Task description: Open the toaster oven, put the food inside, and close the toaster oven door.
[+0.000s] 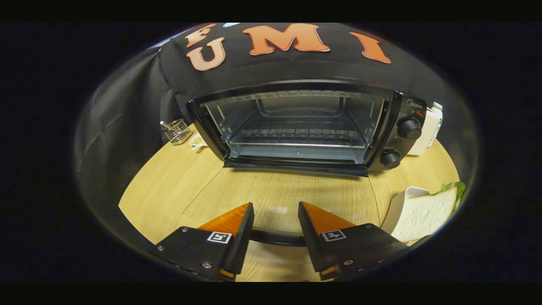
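Observation:
The black toaster oven (296, 123) stands at the back of the wooden table with its cavity open and a wire rack (296, 135) inside. Its glass door (279, 190) lies folded down flat toward me. The door's dark handle (277, 238) runs across the gap between my fingers, close to their bases. My gripper (275, 205) is open above the door glass, with neither finger pressing on anything. A sandwich (427, 212) of white bread with green lettuce rests on a white plate (400, 203) to the right of my right finger.
Two black knobs (408, 128) sit on the oven's right panel. A white carton (432, 125) stands right of the oven. A wire holder (178, 131) and a small white item (197, 140) are at its left. Black cloth walls the booth.

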